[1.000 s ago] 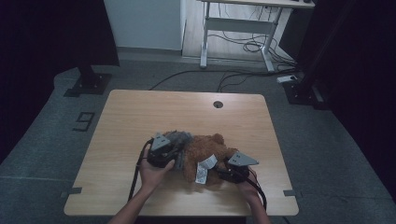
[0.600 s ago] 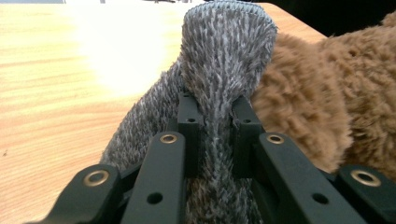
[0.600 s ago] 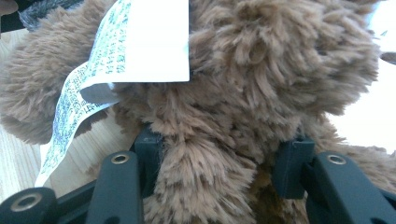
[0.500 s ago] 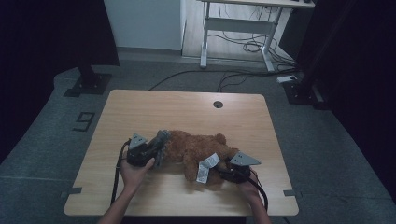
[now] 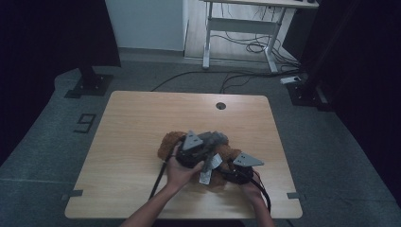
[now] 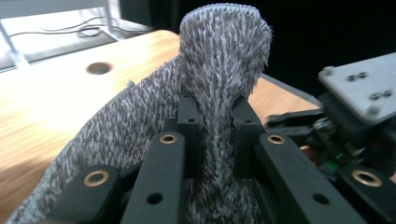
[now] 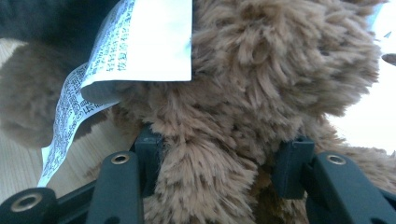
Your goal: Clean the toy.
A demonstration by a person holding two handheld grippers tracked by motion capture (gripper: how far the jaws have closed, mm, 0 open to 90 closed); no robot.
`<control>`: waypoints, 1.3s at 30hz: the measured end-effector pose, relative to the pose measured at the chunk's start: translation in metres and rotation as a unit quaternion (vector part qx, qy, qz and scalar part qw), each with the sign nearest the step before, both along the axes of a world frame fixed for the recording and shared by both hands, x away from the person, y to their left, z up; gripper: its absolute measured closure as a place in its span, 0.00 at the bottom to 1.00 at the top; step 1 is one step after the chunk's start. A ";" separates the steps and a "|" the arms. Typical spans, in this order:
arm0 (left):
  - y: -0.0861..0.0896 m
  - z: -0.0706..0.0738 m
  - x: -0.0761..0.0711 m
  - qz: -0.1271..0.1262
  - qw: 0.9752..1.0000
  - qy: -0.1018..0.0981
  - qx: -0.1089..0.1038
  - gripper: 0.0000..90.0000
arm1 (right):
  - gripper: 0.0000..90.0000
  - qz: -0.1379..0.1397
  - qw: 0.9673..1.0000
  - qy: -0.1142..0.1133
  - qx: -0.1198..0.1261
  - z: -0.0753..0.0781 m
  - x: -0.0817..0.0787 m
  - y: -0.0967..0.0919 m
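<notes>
1. High view: left hand-held gripper [image 5: 204, 152] is clamped on grey knit fabric [image 6: 219, 70], above the teddy bear [image 5: 166, 144].
2. Teddy bear lies on the worktop [image 5: 142, 118], toward 6 o'clock.
3. Right hand-held gripper [image 5: 232, 171], at the bear's 4 o'clock, grips brown fur beside the white label [image 7: 144, 42].

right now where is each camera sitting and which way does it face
High view: above the person's side, looking forward and down on the table; both forearms and hands enter from below.
Left gripper view: on the left gripper, looking along jaws shut on grey knitted cloth.
Right gripper view: on the right gripper, jaws clamping the brown teddy bear.
Shared: the high and right gripper views both show the bear's white label.
</notes>
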State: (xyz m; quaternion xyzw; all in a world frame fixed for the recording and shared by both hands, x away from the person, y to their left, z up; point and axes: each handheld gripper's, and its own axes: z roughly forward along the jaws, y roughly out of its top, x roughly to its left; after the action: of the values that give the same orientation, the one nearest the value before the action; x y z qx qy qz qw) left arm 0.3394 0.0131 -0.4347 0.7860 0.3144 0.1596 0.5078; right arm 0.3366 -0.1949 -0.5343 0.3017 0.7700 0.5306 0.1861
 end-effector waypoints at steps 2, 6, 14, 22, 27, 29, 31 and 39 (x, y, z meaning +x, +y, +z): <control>-0.011 -0.002 0.001 -0.005 1.000 0.002 0.004 0.86 | 0.53 0.000 1.000 0.001 0.001 0.000 0.000 0.000; -0.024 -0.015 0.003 -0.002 1.000 -0.003 0.014 0.86 | 0.53 -0.005 1.000 0.007 0.001 -0.001 -0.001 0.000; 0.006 -0.015 0.004 0.030 0.999 -0.016 0.018 0.87 | 0.54 -0.001 1.000 -0.003 -0.006 -0.002 -0.003 0.000; 0.064 -0.024 0.017 0.080 0.997 0.011 0.013 0.87 | 0.54 0.003 1.000 -0.008 -0.011 -0.002 -0.004 -0.001; 0.095 -0.023 0.018 0.096 0.995 0.012 0.001 0.87 | 0.54 0.009 1.000 -0.013 -0.010 -0.003 -0.005 -0.001; 0.100 -0.022 0.019 0.101 0.995 0.015 -0.002 0.87 | 0.54 0.010 1.000 -0.013 -0.009 -0.003 -0.005 -0.001; 0.112 -0.021 0.021 0.113 0.993 0.029 -0.005 0.87 | 0.54 0.011 1.000 -0.012 -0.007 -0.004 -0.004 -0.002; 0.141 -0.029 0.023 0.144 0.988 0.048 0.012 0.86 | 0.54 0.015 1.000 -0.009 -0.003 -0.004 -0.001 -0.003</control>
State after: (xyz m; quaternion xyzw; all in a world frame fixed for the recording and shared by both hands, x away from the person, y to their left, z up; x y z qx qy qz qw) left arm 0.3623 0.1546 -0.4640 0.7454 0.4461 0.1972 0.4543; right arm 0.3361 -0.1981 -0.5385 0.2849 0.7740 0.5340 0.1859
